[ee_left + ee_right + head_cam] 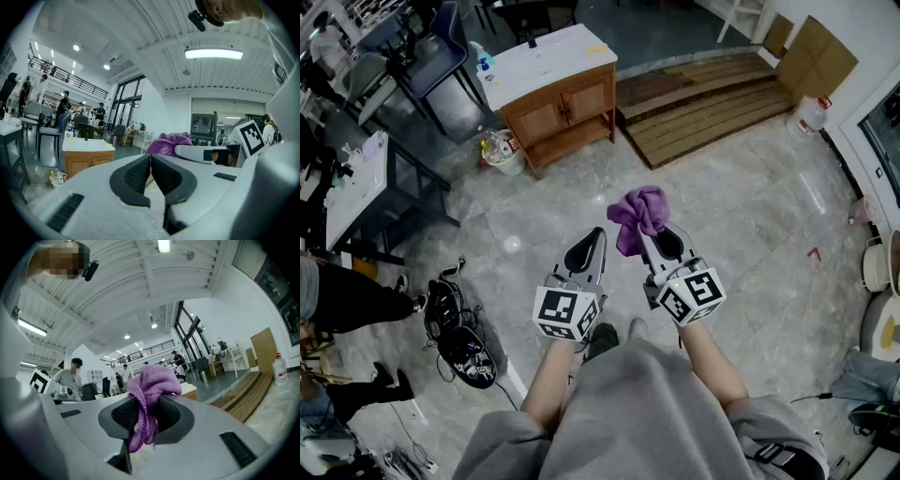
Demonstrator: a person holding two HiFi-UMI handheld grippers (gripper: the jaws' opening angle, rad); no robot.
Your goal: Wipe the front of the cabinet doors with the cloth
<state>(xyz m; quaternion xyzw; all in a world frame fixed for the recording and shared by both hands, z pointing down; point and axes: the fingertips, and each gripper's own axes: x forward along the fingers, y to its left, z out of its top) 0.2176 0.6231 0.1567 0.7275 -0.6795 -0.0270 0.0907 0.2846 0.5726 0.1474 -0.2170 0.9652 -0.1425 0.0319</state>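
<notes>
A small wooden cabinet [561,103] with two doors and a white top stands across the floor, well ahead of me; it also shows in the left gripper view as the cabinet [86,159]. My right gripper [649,239] is shut on a purple cloth [639,216], which bunches above the jaws and hangs between them as the cloth [146,397]. My left gripper [586,248] is shut with nothing in it, its black pads [140,174] pressed together. Both grippers are held side by side at waist height, far from the cabinet.
A clear bin with bottles [502,150] stands at the cabinet's left. Wooden planks [712,98] lie to its right. Chairs and a table [370,178] sit at the left, cables and gear [459,337] on the floor near my left. People stand in the background.
</notes>
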